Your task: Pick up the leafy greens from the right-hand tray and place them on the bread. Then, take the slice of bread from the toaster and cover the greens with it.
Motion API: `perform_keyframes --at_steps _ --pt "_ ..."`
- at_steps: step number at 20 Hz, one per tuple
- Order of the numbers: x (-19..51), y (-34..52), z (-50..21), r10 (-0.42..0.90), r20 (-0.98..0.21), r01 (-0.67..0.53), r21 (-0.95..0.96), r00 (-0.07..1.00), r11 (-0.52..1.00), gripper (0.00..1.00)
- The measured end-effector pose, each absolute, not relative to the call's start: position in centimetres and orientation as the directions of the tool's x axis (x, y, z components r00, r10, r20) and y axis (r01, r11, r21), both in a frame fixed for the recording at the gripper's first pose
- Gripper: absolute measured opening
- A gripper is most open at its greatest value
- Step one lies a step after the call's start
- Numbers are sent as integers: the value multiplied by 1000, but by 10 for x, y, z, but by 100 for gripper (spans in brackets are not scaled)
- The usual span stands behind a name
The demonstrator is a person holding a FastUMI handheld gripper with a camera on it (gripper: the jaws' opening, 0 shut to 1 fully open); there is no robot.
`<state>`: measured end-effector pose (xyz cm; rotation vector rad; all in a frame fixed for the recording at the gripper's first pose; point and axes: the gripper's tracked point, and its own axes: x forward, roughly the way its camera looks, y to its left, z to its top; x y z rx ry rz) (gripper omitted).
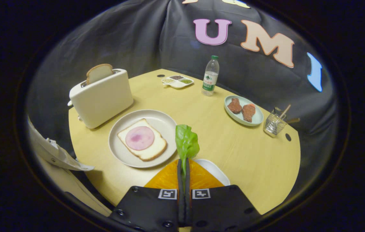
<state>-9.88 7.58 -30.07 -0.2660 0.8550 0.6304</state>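
Tongs (pixel 184 164) clamped on green leafy lettuce (pixel 187 144), held upright above pale wooden worktop (pixel 234 151). Beyond: round beige plate (pixel 121 154) carrying ham-topped white bread slice (pixel 142 139).

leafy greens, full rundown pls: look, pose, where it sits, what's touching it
The leafy greens are one bright green piece with a crinkled, glossy blade and a narrow stem, plastic-looking. The gripper is shut on the stem, both fingers pressing it, so the leaf stands up just ahead of the fingertips. It hangs lifted above the white tray, beside the plate with the bread and pink slice. Only the fingers touch it.
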Motion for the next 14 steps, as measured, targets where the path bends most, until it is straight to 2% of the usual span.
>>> perform_keyframes --at_steps 14 --pt "-110 187 -296 519 -764 -736 86 384 671 4"
